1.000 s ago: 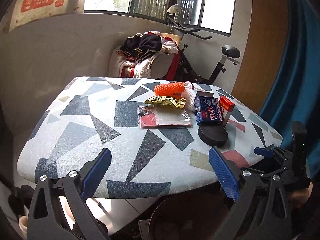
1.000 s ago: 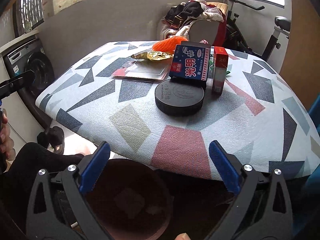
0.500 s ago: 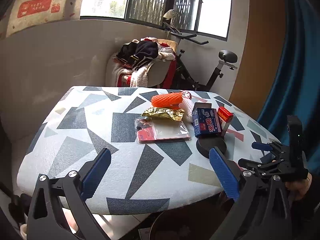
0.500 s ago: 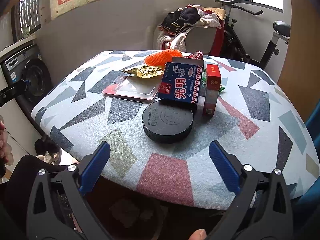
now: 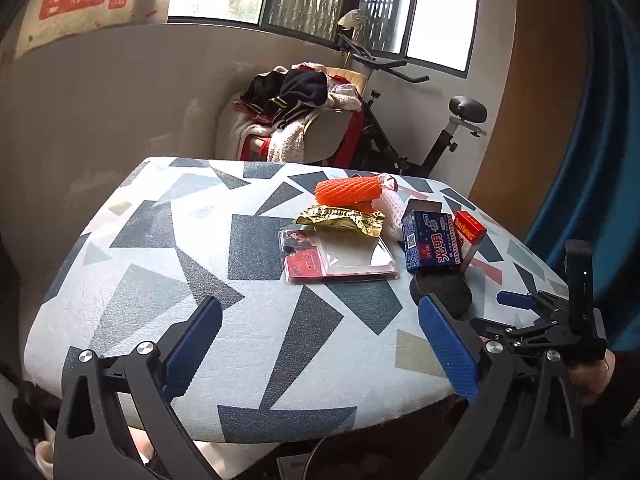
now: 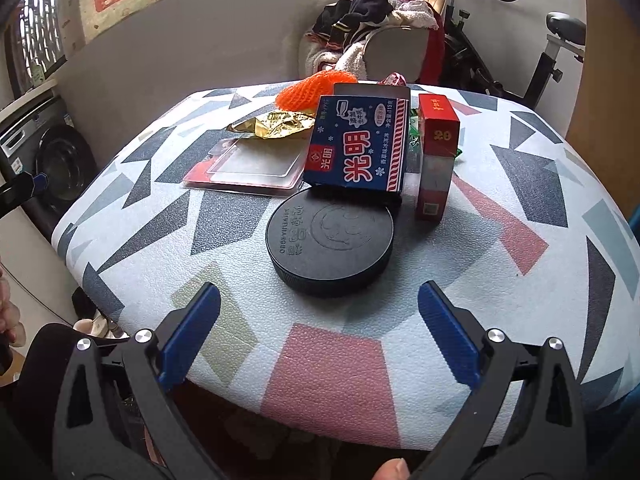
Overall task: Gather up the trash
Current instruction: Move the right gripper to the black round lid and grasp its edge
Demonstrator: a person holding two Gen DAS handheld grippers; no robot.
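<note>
Trash lies in a cluster on the patterned table: an orange foam net, a gold wrapper, a clear blister pack, a blue box, a red box and a black round lid. My left gripper is open and empty over the table's near edge. My right gripper is open and empty, just in front of the black lid. The blue box, red box, blister pack, wrapper and net lie behind it.
A dark bin shows partly under the table's near edge. A chair piled with clothes and an exercise bike stand behind the table. A washing machine is at the left. The right gripper also shows at the right of the left wrist view.
Both grippers have risen and moved forward over the table edge. The bin has dropped mostly out of sight. The right gripper is closer to the black lid. Both stay open.
</note>
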